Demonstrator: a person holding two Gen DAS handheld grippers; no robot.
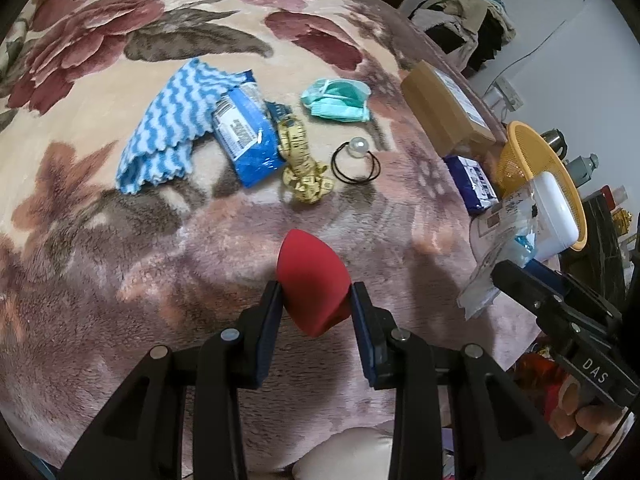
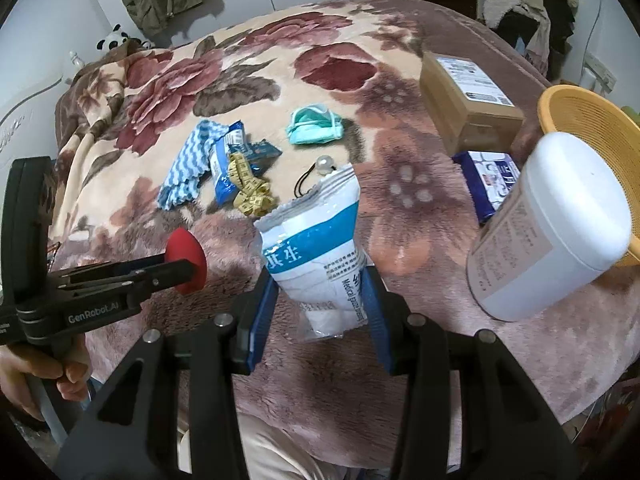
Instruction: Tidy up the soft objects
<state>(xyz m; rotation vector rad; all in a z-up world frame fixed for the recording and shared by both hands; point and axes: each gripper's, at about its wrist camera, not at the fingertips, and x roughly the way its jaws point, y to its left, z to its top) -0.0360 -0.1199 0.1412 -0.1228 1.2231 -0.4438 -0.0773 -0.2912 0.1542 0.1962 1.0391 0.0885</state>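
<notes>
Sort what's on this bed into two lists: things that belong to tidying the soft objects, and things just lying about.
Belongs to the job:
- red sponge, held in the left gripper
- gauze packet, held in the right gripper
- striped cloth
- face mask
- tape measure
- yellow basket, probably the container

Just lying about:
- cardboard box
- white jar
- clothes pile

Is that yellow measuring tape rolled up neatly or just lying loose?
Loose. The yellow measuring tape lies in a tangled heap of loops on the blanket, beside the blue packet, not wound into a roll.
</notes>
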